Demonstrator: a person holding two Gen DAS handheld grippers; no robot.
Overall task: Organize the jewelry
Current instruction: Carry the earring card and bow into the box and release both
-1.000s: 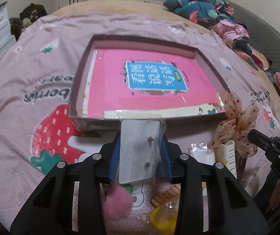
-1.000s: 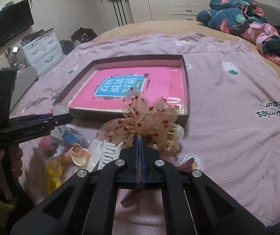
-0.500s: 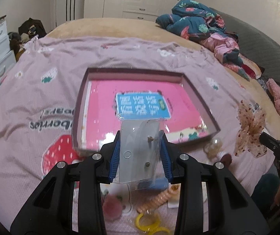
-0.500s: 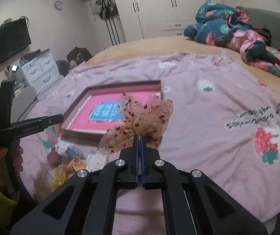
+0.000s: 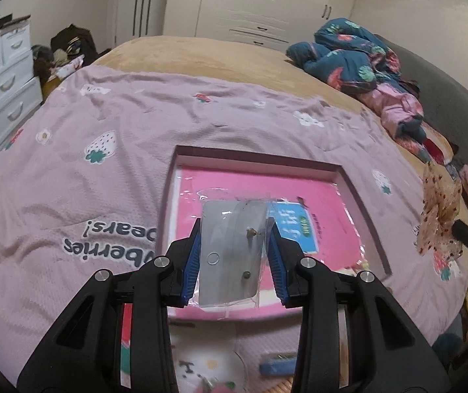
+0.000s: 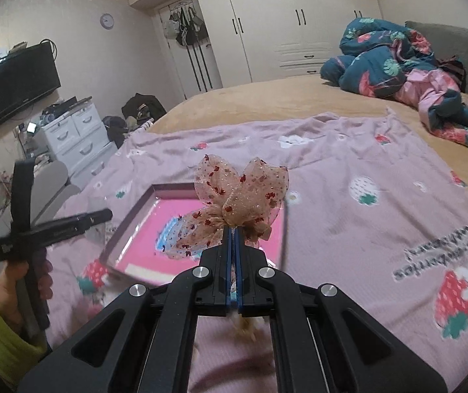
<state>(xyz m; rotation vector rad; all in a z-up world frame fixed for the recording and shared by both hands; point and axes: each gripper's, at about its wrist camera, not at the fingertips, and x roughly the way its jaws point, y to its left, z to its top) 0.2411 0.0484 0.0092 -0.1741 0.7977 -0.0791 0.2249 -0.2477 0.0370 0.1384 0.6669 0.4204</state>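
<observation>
bedroom, white wardrobe doors on the far wall, wall clock (image 6: 106, 20) and black tv (image 6: 17, 82) on the left wall, white drawer unit (image 6: 73, 137) below. tan bed (image 5: 201, 55) spread with a mauve strawberry blanket (image 5: 70, 170), printed upside down "berries" and "bears!". crumpled teal floral quilt (image 6: 384, 62) at the bed's far right corner. shallow box (image 5: 361, 190) near the blanket's middle, lined pink with a blue label, writing unreadable. left tool (image 5: 234, 245) clamped on a clear packet of stud earrings (image 5: 230, 258), held above the box's near edge. right tool (image 6: 233, 239) squeezed shut on a sheer spotted bow hair clip (image 6: 237, 203), raised over the blanket beside the box. hand (image 6: 8, 291) in a green sleeve on the left tool's grip.
</observation>
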